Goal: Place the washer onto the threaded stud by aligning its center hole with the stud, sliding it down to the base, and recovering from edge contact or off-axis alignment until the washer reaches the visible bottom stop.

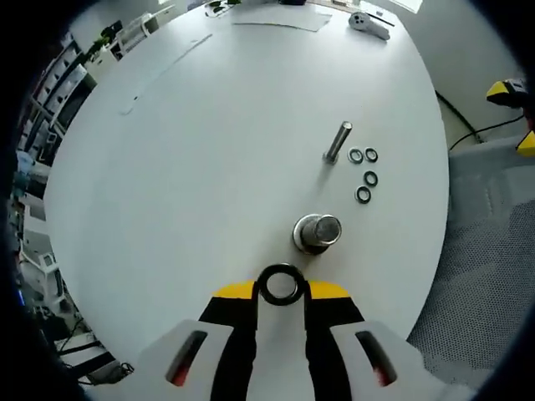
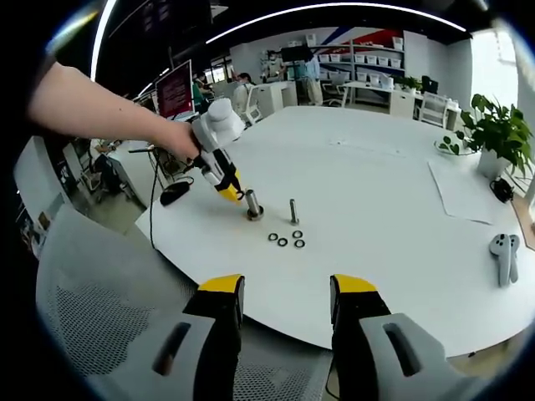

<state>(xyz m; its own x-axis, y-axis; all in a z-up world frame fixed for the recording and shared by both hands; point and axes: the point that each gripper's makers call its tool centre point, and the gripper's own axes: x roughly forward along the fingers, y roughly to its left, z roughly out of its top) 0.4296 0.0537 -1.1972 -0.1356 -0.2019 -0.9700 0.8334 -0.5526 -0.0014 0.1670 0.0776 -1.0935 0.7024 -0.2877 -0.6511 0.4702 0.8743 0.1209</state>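
Left gripper view shows the left gripper [image 1: 280, 291] pinching a thin, stiff, likely slippery washer [image 1: 280, 285] by its rim, just near of the stud [image 1: 318, 230]; right gripper [image 2: 284, 294] spread.

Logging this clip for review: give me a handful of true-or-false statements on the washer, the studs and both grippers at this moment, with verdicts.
1. The left gripper holds a washer between its jaws. True.
2. That washer already sits at the base of the near stud. False: it is still in the jaws, short of the stud.
3. Four spare washers lie on the white table beside the far stud. True.
4. The right gripper is shut on a washer. False: its jaws stand apart and hold nothing.
5. In the right gripper view, both studs lie flat. False: both stand upright.
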